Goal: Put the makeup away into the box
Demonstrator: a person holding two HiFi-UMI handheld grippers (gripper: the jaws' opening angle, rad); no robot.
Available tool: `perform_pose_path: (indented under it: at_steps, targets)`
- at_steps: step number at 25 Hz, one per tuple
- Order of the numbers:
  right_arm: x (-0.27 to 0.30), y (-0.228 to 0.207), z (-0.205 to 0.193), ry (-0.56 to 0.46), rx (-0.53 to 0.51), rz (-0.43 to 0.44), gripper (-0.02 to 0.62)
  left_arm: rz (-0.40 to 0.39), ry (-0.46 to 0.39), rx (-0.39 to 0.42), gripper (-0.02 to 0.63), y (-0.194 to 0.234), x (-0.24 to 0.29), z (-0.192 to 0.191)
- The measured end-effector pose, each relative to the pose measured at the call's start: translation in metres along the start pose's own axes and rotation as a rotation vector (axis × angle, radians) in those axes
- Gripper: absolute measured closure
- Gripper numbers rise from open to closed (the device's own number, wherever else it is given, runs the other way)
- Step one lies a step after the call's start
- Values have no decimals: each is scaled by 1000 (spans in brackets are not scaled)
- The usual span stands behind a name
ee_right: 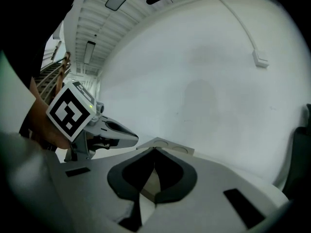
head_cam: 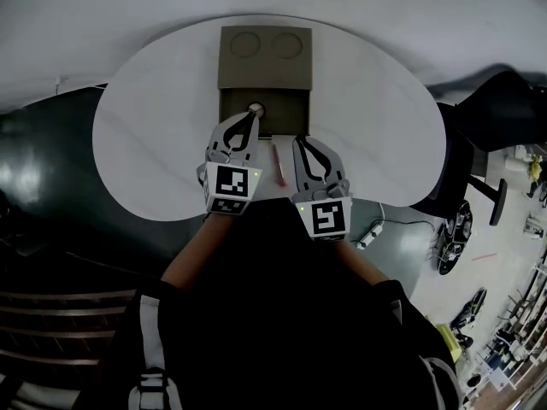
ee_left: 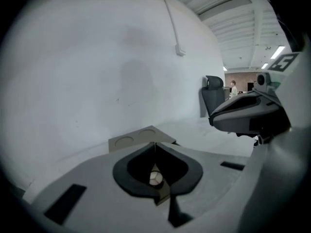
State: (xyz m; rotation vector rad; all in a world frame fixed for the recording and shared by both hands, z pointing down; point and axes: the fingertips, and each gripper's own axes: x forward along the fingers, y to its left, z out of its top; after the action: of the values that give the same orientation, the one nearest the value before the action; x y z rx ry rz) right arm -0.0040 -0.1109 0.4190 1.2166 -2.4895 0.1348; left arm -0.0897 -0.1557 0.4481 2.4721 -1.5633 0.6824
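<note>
Black sleeves (head_cam: 282,254) fill the near edge of the head view, with both arms reaching out over a white oval counter (head_cam: 154,135).

The right hand-held gripper (head_cam: 299,141) stops just short of the box's near rim, toward the box's right half. Its own view shows the jaws closed tip to tip with nothing between them.

A pink makeup pencil (head_cam: 278,165) lies flat on the counter outside the box, just in front of the near rim. It sits between the two tools and is touched by neither.

The left hand-held gripper (head_cam: 254,114) reaches further, and its tips hang over the left half of the box. Its jaws are also pressed together and carry nothing.

The olive-brown box (head_cam: 286,114) stands open near the middle of the counter, and its tray looks dark inside. The only thing visible in it is a small round pale makeup piece (head_cam: 255,108). This lies toward the tray's far left and shows through the gap behind the left tool's closed tips.

The lid (head_cam: 266,71) lies flat beyond the tray, joined to the box's far side. It has two round recesses (head_cam: 246,44) side by side.

A dark chair (head_cam: 500,109) stands off the counter, well to the right of the box.
</note>
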Motion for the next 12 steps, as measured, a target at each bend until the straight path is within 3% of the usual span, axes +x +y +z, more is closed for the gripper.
perform_pose_path:
  at_steps: [5, 12]
  targets:
    - [-22, -3, 13, -74, -24, -32, 574, 4, -85, -2, 598, -16, -27, 22]
    - [-48, -12, 18, -161, -66, -77, 574, -8, -113, -3, 598, -44, -50, 34]
